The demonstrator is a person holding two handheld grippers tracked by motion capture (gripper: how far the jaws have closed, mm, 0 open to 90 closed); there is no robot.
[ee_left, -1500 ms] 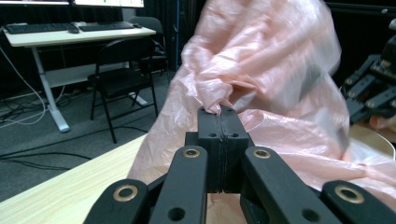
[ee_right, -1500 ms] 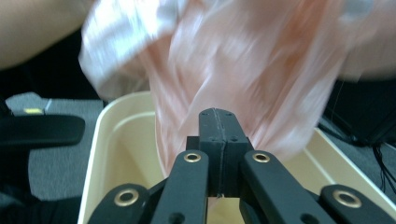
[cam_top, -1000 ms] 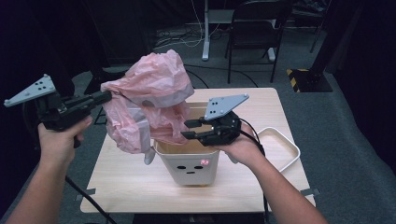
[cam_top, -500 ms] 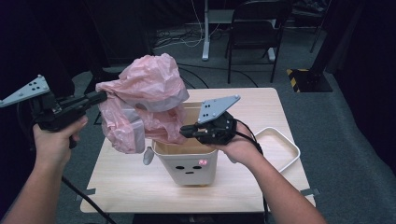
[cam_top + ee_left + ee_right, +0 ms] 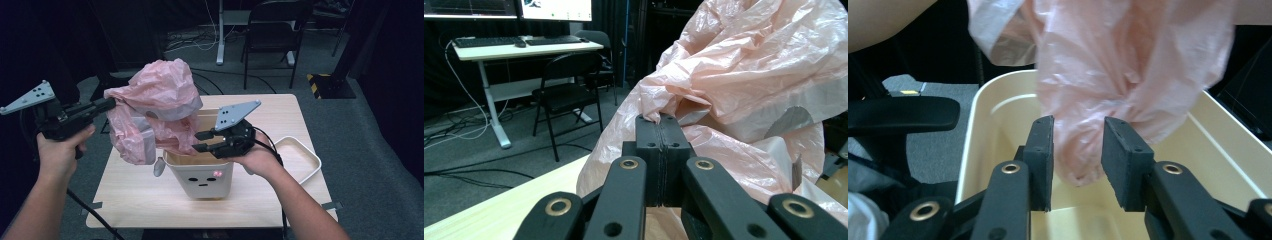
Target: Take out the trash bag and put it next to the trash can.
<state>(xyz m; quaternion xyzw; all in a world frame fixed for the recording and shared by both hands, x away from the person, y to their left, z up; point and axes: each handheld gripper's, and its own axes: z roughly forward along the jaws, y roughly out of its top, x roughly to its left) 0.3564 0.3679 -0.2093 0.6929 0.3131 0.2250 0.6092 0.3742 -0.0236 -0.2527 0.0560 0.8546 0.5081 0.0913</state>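
A: We see the left gripper (image 5: 107, 104) at the frame's left, clamped on the pink plastic bag (image 5: 155, 100) held up at centre, above the cream bin (image 5: 202, 175).

B: Our right gripper (image 5: 1077, 150) has just been opening; the bag's tip hangs between its parted jaws.

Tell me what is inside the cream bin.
The lower end of the pink plastic bag hangs into the cream bin; bare inner wall shows beside it. The bag covers the rest.
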